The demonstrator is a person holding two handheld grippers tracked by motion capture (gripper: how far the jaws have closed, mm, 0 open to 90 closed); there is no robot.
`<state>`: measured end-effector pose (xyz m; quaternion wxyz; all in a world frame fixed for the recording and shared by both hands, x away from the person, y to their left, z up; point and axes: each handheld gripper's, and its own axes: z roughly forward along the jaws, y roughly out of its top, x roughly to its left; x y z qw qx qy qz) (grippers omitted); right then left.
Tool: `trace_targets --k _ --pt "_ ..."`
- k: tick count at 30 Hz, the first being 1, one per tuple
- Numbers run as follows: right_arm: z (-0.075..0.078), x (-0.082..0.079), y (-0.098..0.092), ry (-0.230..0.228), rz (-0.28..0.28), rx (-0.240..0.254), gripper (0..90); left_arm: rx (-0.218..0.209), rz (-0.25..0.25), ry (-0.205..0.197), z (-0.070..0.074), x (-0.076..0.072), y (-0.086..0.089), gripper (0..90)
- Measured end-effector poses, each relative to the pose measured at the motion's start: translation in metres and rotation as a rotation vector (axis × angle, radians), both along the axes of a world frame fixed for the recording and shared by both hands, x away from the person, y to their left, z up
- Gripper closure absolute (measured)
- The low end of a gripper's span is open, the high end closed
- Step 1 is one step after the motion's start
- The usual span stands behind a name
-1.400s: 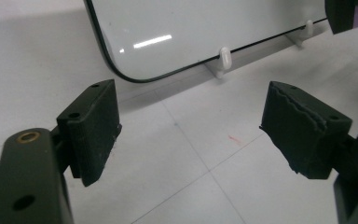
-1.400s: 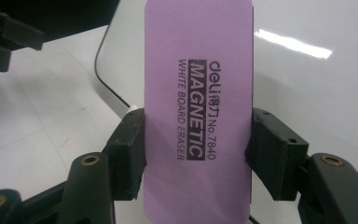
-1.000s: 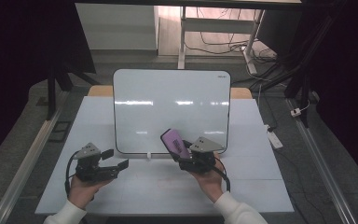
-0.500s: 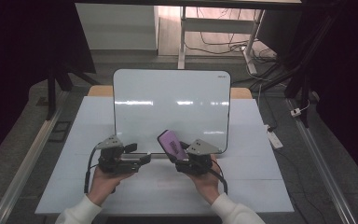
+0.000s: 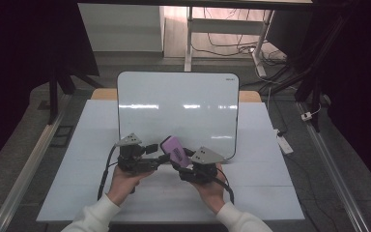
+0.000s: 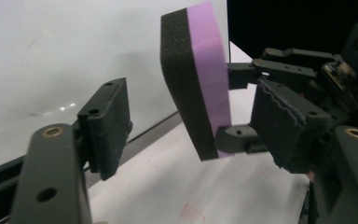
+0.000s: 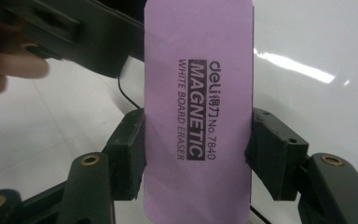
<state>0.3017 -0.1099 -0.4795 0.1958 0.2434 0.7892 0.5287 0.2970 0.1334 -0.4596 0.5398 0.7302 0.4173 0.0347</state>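
A purple magnetic whiteboard eraser (image 7: 198, 93) with a black felt side (image 6: 182, 84) stands upright in my right gripper (image 7: 198, 156), which is shut on its two long edges. In the high view the eraser (image 5: 174, 150) tilts up just in front of the whiteboard's (image 5: 176, 108) near edge, above the right gripper (image 5: 178, 163). My left gripper (image 5: 157, 153) has come in from the left and is open. Its pads (image 6: 105, 123) stand on either side of the eraser, with a visible gap on the felt side.
The whiteboard (image 6: 51, 56) lies flat on the white table (image 5: 265, 145) behind both grippers. A white power strip (image 5: 284, 142) lies past the table's right edge. Metal rails run along both sides of the table.
My left gripper has moved right from the table's left part to the right gripper, and its open jaws now flank the eraser. The right gripper has stayed nearly still.
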Motion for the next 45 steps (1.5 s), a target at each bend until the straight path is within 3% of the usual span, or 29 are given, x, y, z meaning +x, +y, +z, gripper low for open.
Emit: trace_targets --k 5,10,17,21,24,29,37,45 --pt "0.0 -0.004 0.002 -0.031 -0.005 0.021 40.8 -0.024 -0.013 0.005 0.0 0.002 -0.005 41.1" --pt "0.0 -0.008 0.006 -0.053 0.002 0.019 40.7 -0.033 -0.02 -0.004 0.002 0.002 -0.007 57.6" --pt "-0.001 -0.006 0.007 -0.036 0.011 0.033 39.5 -0.036 -0.013 -0.003 0.005 0.001 -0.007 62.6" --pt "0.003 -0.002 0.005 0.02 0.048 0.032 30.0 -0.039 0.014 -0.018 0.009 0.001 0.001 63.0" --pt "0.007 -0.001 -0.003 0.021 0.05 0.046 26.4 -0.028 0.043 -0.025 0.013 0.0 0.011 63.1" --pt "0.015 0.002 -0.03 0.041 0.026 0.026 26.9 0.003 0.082 -0.054 0.019 -0.003 0.025 63.1" --pt "0.007 0.005 -0.095 0.068 -0.067 -0.004 27.7 0.05 0.118 -0.079 0.024 -0.014 0.048 63.0" --pt "-0.002 0.002 -0.142 0.032 -0.167 -0.066 27.8 0.074 0.142 -0.084 0.03 -0.016 0.065 63.0"
